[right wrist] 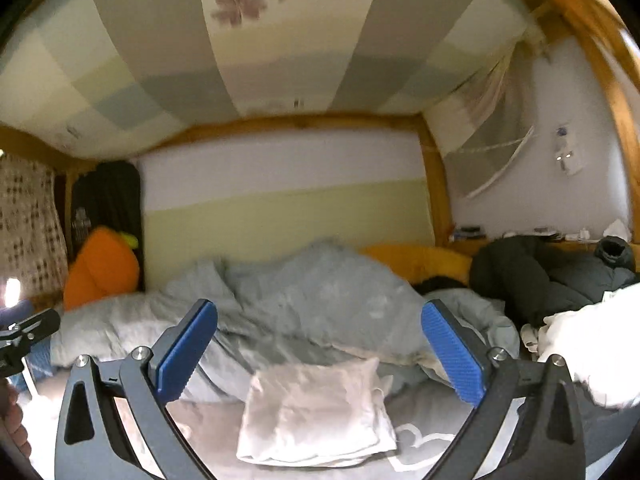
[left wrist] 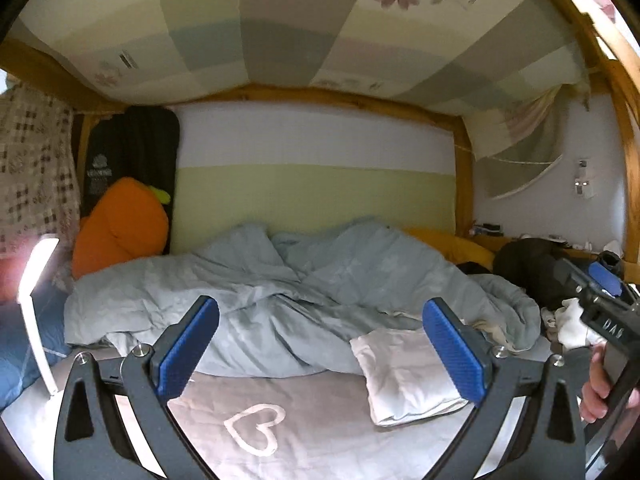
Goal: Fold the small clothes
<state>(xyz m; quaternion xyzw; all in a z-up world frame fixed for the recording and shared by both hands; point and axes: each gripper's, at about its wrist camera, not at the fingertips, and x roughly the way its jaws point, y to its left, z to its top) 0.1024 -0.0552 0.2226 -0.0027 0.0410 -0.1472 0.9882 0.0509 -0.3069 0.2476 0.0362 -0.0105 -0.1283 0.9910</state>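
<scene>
A folded white garment (left wrist: 404,376) lies on the grey bed sheet (left wrist: 304,432), in front of the crumpled blue duvet (left wrist: 280,292). It also shows in the right wrist view (right wrist: 316,412), centred below the fingers. My left gripper (left wrist: 320,344) is open and empty above the sheet, with the garment by its right finger. My right gripper (right wrist: 318,354) is open and empty above the garment. The right gripper's body (left wrist: 600,312) shows at the right edge of the left wrist view. A heap of white clothes (right wrist: 592,340) lies to the right.
An orange carrot plush (left wrist: 120,228) leans in the back left corner. A dark jacket (right wrist: 552,276) and a yellow pillow (right wrist: 416,260) lie at the back right. A white lamp (left wrist: 36,312) stands at the left. Wooden bunk posts (left wrist: 464,184) frame the bed.
</scene>
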